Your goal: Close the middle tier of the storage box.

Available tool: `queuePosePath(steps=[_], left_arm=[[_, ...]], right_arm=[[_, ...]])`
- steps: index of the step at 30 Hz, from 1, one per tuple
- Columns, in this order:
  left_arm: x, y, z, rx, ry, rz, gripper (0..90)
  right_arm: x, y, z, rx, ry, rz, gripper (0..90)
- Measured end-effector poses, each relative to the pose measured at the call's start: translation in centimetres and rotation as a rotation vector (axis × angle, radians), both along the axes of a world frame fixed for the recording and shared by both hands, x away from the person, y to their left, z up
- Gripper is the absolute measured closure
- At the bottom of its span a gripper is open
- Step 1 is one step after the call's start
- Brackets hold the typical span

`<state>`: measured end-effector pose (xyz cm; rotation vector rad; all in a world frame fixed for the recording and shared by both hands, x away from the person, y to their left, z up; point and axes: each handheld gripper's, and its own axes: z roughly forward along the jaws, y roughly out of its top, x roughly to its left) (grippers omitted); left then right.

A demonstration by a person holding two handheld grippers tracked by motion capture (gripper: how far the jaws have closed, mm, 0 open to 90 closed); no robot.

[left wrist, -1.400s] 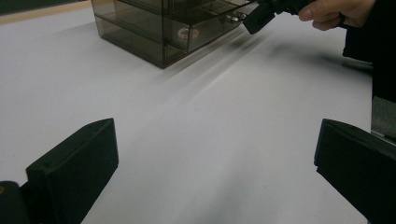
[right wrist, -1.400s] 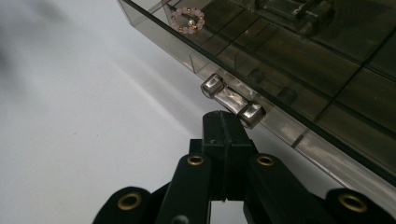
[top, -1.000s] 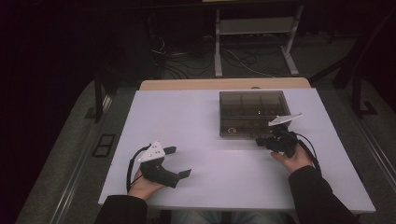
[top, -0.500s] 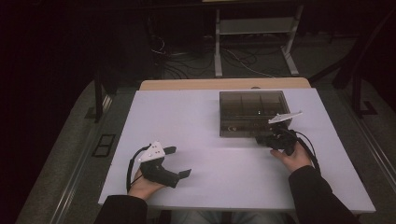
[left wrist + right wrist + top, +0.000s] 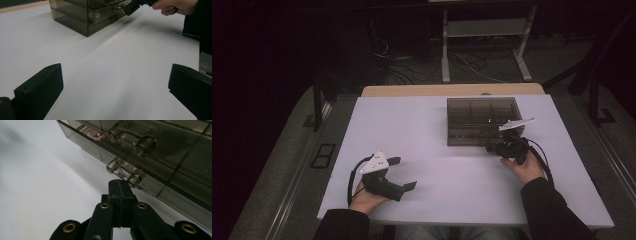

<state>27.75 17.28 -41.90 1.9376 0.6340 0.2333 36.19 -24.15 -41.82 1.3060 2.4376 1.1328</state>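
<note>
On the far right part of the white matte table (image 5: 437, 150), a smoked, see-through plastic drawer box (image 5: 482, 120) is standing, squarish from above and divided into compartments under its lid. Along its near face, in the right gripper view, two clear bar-shaped drawer handles with stubby cylindrical ends are sticking out: an upper handle (image 5: 131, 138) and a lower handle (image 5: 124, 173), one above the other. Behind the tinted front of the upper drawer, a small cluster of pale pink and gold beads (image 5: 96, 135) is showing. The right gripper (image 5: 120, 185) is pointing at the lower handle with its two black blocky jaws pressed flat together, nothing between them, the tips sitting just under and right beside that handle (whether they are actually touching it is hard to tell). Brass-coloured rivets are glinting on its black linkage bars. From above, the right hand (image 5: 524, 167) is lying low on the table at the box's near right corner, its dark sleeve (image 5: 552, 212) coming in from the near edge, with the grey three-cornered plate riding on top of the gripper. The left gripper (image 5: 404, 175) is resting well apart from the box, at the near left of the table, its jaws standing wide open over bare tabletop and holding nothing. The left hand (image 5: 367, 197) is cupping its black body from below, a black cable looping round beside it.
</note>
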Motion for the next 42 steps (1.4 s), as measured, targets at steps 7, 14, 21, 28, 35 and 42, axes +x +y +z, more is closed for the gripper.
queuePosePath(steps=[7, 14, 21, 28, 35, 42], left_arm=[[0.0, 0.0, 0.0, -0.001, 0.0, 0.001, 0.0], [0.0, 0.0, 0.0, 0.001, 0.0, 0.0, 0.0], [0.0, 0.0, 0.0, 0.001, 0.0, 0.001, 0.0], [0.0, 0.1, 0.0, -0.002, -0.001, 0.002, 0.0], [-0.1, 0.1, 0.1, -0.003, 0.0, 0.002, 0.0], [-0.1, 0.0, 0.1, -0.003, -0.004, -0.004, 0.0]], right_arm=[[0.3, 0.1, 0.0, -0.003, -0.008, -0.013, 88.9], [0.6, 0.2, -0.1, -0.007, -0.013, -0.03, 88.9], [1.1, 0.3, -0.1, 0.016, -0.019, -0.06, 88.9], [1.1, 0.9, -0.4, -0.009, -0.02, -0.04, 88.5], [0.7, 0.9, -0.1, 0.015, -0.01, -0.025, 82.8], [0.0, 0.9, 0.2, 0.018, -0.017, -0.007, 72.6]])
